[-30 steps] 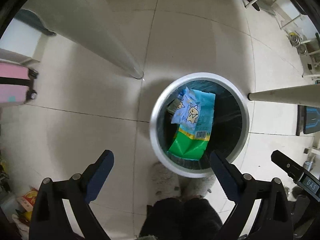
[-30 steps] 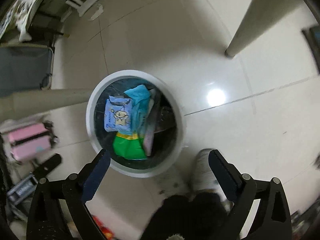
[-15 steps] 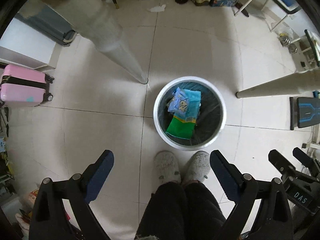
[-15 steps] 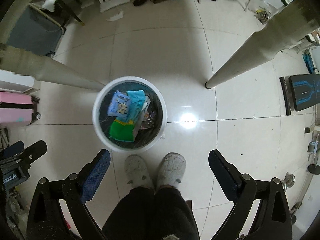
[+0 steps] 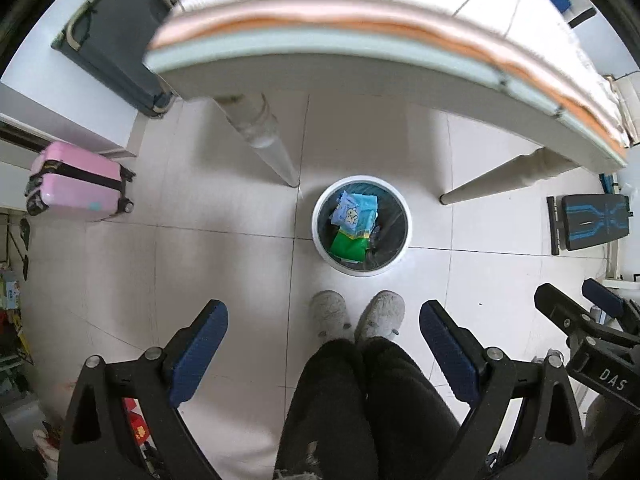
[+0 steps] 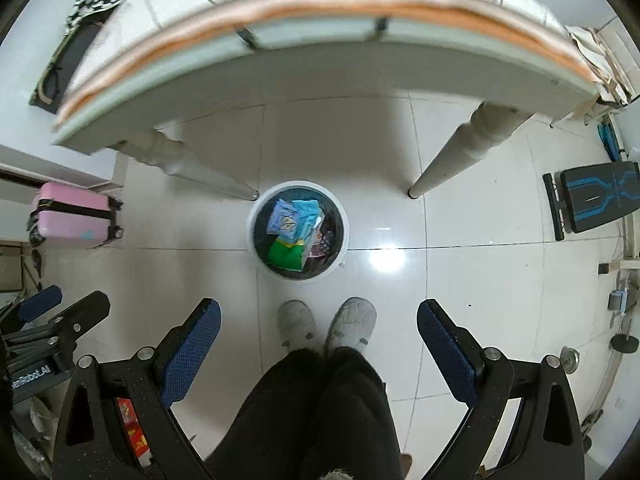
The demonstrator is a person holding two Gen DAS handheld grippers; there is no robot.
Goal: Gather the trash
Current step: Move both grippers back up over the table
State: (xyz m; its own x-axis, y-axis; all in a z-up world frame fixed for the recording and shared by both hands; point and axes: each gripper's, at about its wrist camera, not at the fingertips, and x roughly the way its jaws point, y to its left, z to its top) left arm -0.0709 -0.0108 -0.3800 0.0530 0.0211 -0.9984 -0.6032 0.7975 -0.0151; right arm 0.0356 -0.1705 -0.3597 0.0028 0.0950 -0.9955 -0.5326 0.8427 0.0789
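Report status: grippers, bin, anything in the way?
Left gripper open, empty. Right gripper open, empty. Trash bin on floor by the slippers, wrappers inside. Table edge overhangs beyond it.

Table edge point(image 5: 360, 60) above open bin point(image 5: 320, 216)

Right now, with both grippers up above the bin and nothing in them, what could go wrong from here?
The table edge juts out above the trash bin, so a lifted left gripper or right gripper might knock it. The slippers stand close to the bin, so a step forward could tip it. The blue and green wrappers stand tall inside, so more trash may not settle.
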